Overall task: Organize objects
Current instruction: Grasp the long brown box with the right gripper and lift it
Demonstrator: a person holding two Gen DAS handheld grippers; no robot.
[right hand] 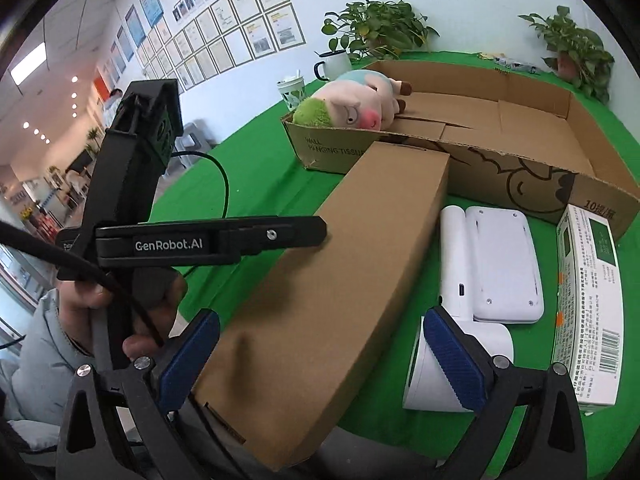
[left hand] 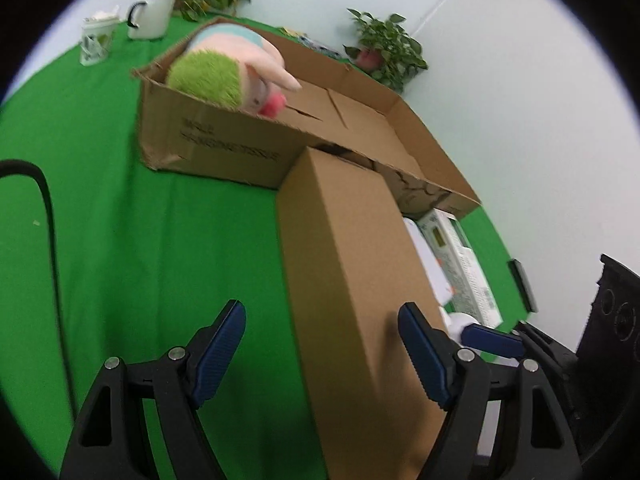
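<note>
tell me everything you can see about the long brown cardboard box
The long brown cardboard box is plain, closed, unprinted corrugated card. It lies flat on the green cloth, its far end against the open carton's front wall. White devices lie beside it. Both grippers are open near its near end; contact with it can't be confirmed.

Long closed brown cardboard box [right hand: 332, 280] near centre, far end touching open shallow cardboard tray [right hand: 532, 120] | plush pig toy [right hand: 352, 106] in tray's left end | white plastic device [right hand: 492, 264] right of long box | printed white carton [right hand: 588, 300] further right
</note>
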